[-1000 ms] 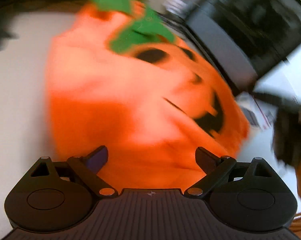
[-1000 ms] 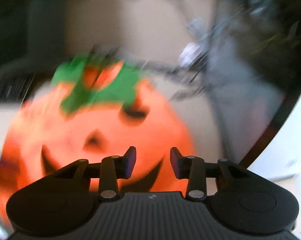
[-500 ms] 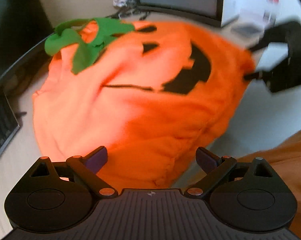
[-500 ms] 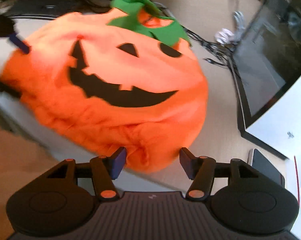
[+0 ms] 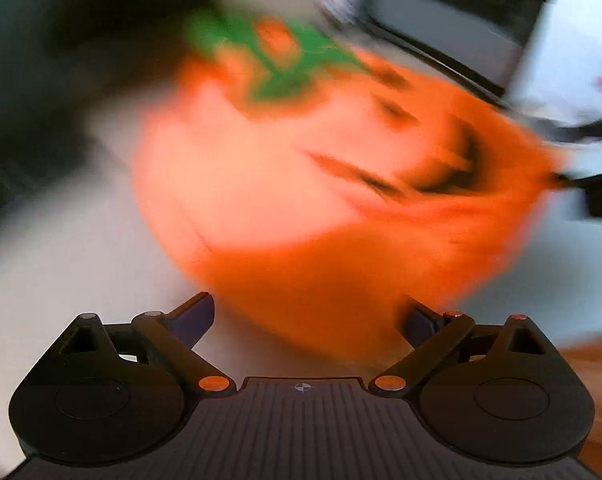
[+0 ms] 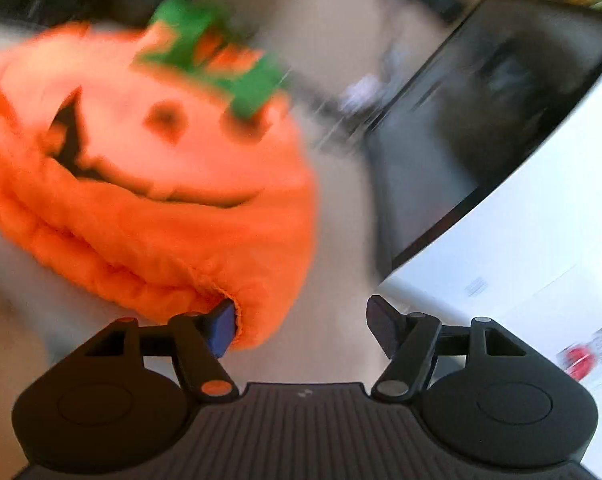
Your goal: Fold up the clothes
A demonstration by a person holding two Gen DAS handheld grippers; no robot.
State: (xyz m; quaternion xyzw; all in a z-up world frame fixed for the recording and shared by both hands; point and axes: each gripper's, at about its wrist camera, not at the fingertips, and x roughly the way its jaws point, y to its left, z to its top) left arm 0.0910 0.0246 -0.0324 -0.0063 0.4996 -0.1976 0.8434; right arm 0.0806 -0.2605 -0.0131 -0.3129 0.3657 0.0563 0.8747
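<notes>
Both claws stand spread, right claw (image 6: 301,328) just widening, its left pad beside the pumpkin costume's (image 6: 153,184) gathered hem, probably seeking a fold grip.

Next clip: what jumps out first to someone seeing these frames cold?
The bright orange pumpkin costume, with its black grinning face and green leaf collar, fills the left of the right wrist view. The open right gripper has its left pad against the gathered hem. A dark monitor stands behind on the right.
</notes>
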